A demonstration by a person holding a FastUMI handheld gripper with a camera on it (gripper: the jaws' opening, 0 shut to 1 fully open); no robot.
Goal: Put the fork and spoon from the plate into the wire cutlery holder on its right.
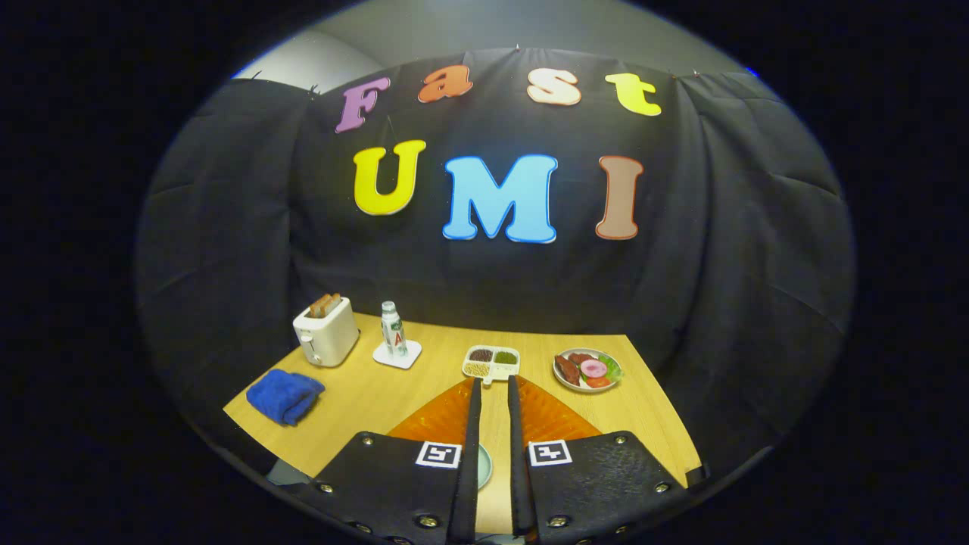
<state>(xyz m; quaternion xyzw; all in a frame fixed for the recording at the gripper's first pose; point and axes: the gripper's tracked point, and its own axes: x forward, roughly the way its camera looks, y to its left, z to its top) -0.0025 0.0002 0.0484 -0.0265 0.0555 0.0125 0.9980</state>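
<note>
Wooden counter [378, 393] ahead, gripper [493, 390] raised above it.
Its fingers stand slightly parted, grasping nothing; plate [484, 465] peeks between them, likely pre-approach.

Riding on the gripper [493, 387], looking forward along the two fingers and slightly down over the wooden table [424, 378]. Sits well back and high, so toaster [326, 331], bottle [392, 328] and food plate [588, 369] all land beyond the fingertips, cloth wall behind.
</note>
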